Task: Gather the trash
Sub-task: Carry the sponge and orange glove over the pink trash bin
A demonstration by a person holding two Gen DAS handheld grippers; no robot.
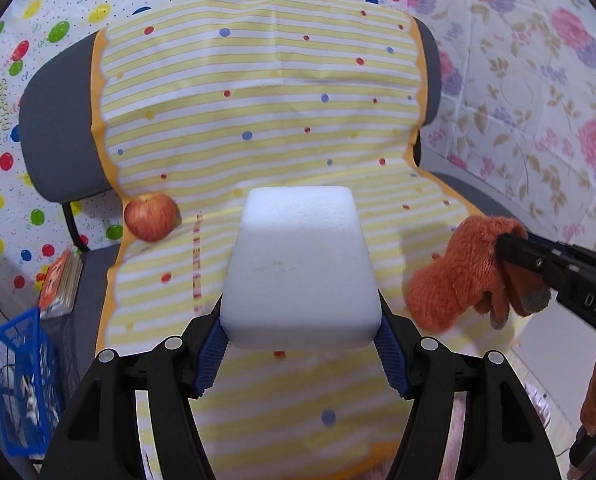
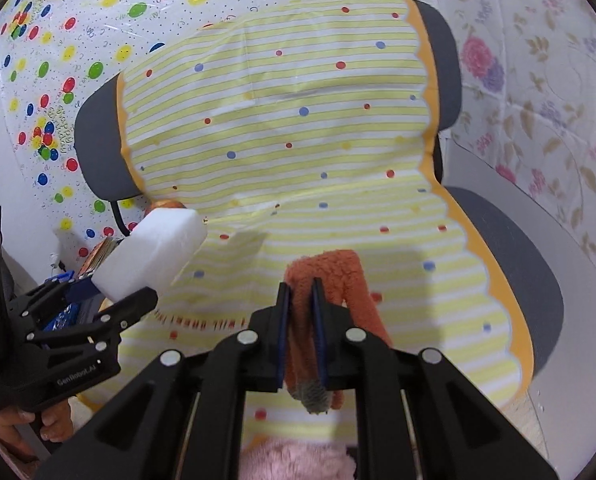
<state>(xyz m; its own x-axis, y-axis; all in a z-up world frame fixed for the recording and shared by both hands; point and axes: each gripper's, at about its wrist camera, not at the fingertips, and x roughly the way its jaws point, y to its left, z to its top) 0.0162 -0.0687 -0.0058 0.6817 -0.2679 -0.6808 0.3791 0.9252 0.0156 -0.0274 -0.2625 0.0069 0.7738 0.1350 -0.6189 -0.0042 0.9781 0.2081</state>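
The left gripper (image 1: 300, 336) clamps a white foam block (image 1: 298, 268) between its blue pads, held above the seat of a chair draped in a yellow striped cloth (image 1: 257, 100). The right gripper (image 2: 302, 292) is pinched narrow on an orange fuzzy glove (image 2: 334, 276) — the fabric hangs down between and beside the jaws. A red apple (image 1: 150, 216) rests at the cloth's left edge, and a blue basket (image 1: 25, 380) stands on the floor left of the chair.

Both wrist views near chair (image 1: 61, 128)
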